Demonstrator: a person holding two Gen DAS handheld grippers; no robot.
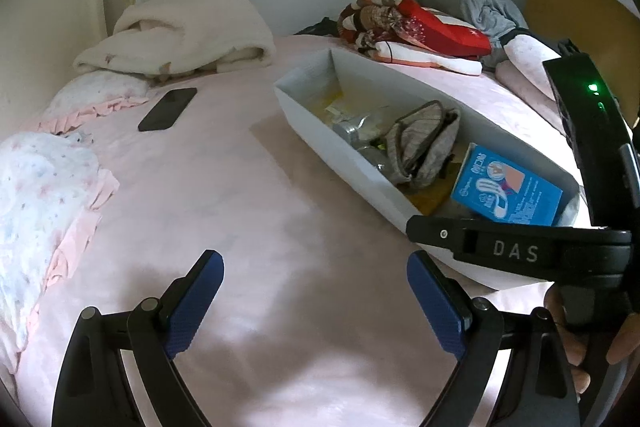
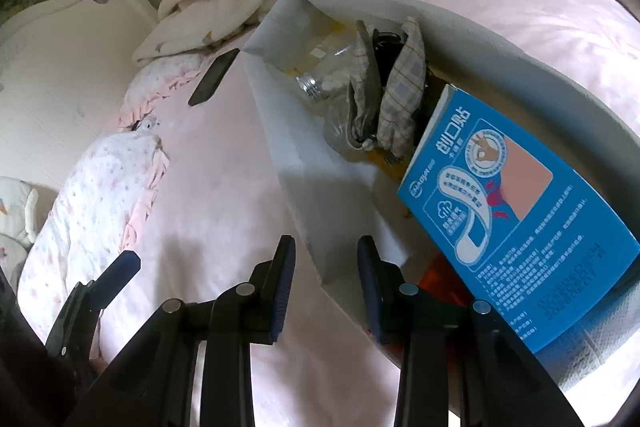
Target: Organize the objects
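**Operator:** Where do the things stand, and what is the step?

**Guide:** The grey tray (image 1: 304, 115) lies on the pink bed (image 1: 224, 195). It holds a blue box (image 2: 516, 211) propped at the near end, a checked pouch (image 2: 384, 95) in the middle and a clear bottle (image 2: 320, 79) beyond. The black phone (image 1: 168, 109) lies alone on the bed, well apart from the tray, and is probably the next thing to collect. The right gripper (image 2: 326, 283) has its jaws half spread astride the tray's near wall, pinching nothing. The left gripper (image 1: 316, 303) hangs over bare bed, jaws wide and empty.

**Operator:** How do you advise handling the phone?

**Guide:** It lies flat, so come in low and close the jaws on its long edges. Lift the right jaws clear of the wall first, so that you do not drag the tray.

**Operator:** Which view serves best?

**Guide:** The left view shows the whole tray and the phone's full outline. The right view shows the jaws against the wall and the box's print; there the phone is only a sliver.
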